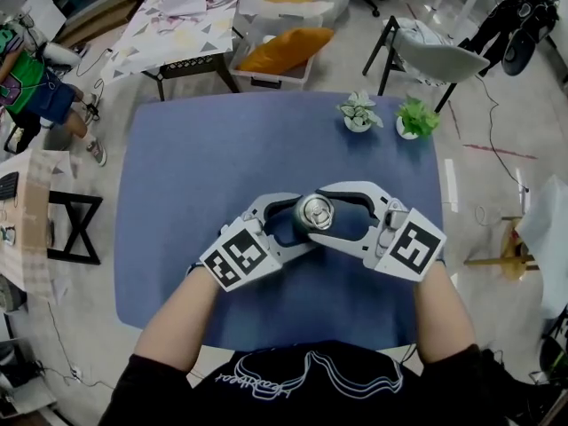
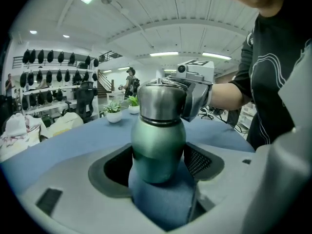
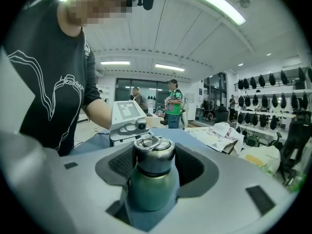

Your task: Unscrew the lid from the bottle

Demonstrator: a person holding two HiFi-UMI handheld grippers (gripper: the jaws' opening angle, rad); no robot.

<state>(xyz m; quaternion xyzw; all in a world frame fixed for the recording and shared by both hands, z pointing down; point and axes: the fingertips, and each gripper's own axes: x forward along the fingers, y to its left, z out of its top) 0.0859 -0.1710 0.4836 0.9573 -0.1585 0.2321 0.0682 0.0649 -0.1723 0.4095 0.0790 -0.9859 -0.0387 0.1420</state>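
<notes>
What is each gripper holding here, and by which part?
The left gripper clamps the bottle by its green body. The right gripper grips the lid by its steel sides.

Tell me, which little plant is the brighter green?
The right plant: its leaves are vivid green. The left plant beside it has pale, whitish-green leaves.

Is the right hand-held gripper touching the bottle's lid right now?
Touching. In the right gripper view the silver lid sits pinched between the right hand-held gripper's black pads, with no gap showing on either side.
</notes>
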